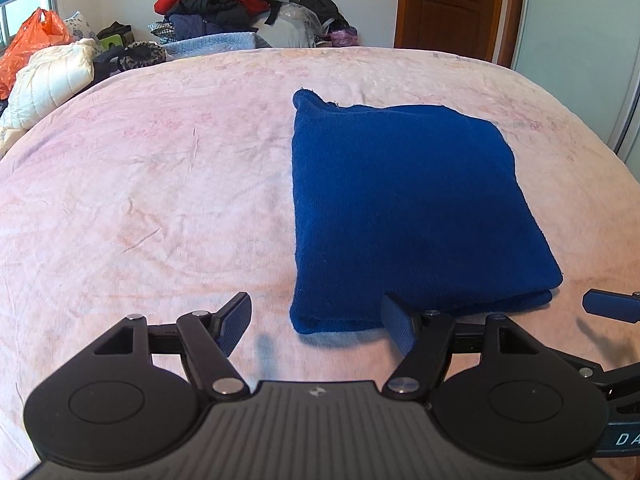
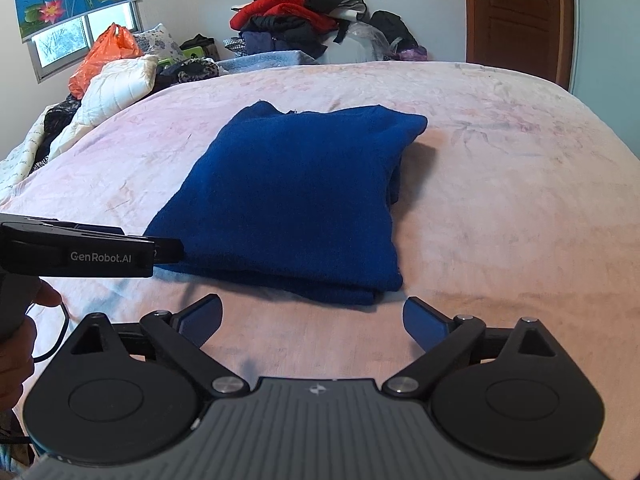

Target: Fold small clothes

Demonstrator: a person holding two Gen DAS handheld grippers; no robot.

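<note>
Two claws sit spread and empty: left gripper (image 1: 316, 322), right gripper (image 2: 312, 320). The folded dark-blue knit garment (image 2: 296, 196) lies at twelve o'clock on the pink bedspread (image 2: 500, 200), bare at three. Beyond, a heaped clothes pile (image 2: 296, 16).

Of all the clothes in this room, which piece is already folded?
The blue sweater, lying alone as a neat rectangle on the pink bed; the other clothes sit in a jumbled heap behind it.

Soft daylight from far-left window (image 2: 68, 36); faint shadows on bedspread (image 1: 160, 200); sharp focus; strong fisheye bending, dark corners.
</note>
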